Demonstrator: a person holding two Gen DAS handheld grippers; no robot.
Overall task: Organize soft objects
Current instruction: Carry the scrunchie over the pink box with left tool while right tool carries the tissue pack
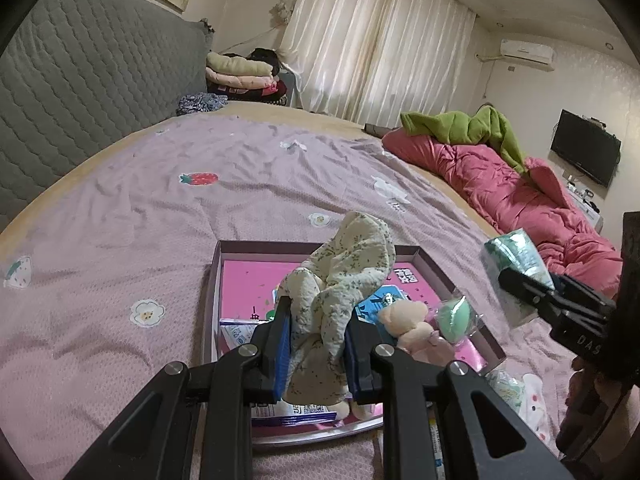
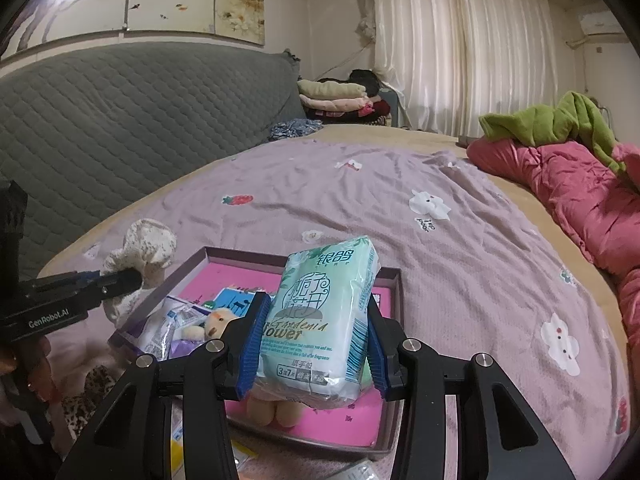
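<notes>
My left gripper is shut on a cream floral cloth and holds it above a shallow box with a pink bottom. The cloth also shows in the right wrist view. My right gripper is shut on a green tissue pack above the same box. The tissue pack shows at the right of the left wrist view. Inside the box lie a small beige plush bear, a mint sponge in wrapping and several packets.
The box sits on a bed with a purple patterned sheet. A grey quilted headboard stands at the left. A pink quilt with a green blanket lies at the right. Folded clothes are stacked at the back.
</notes>
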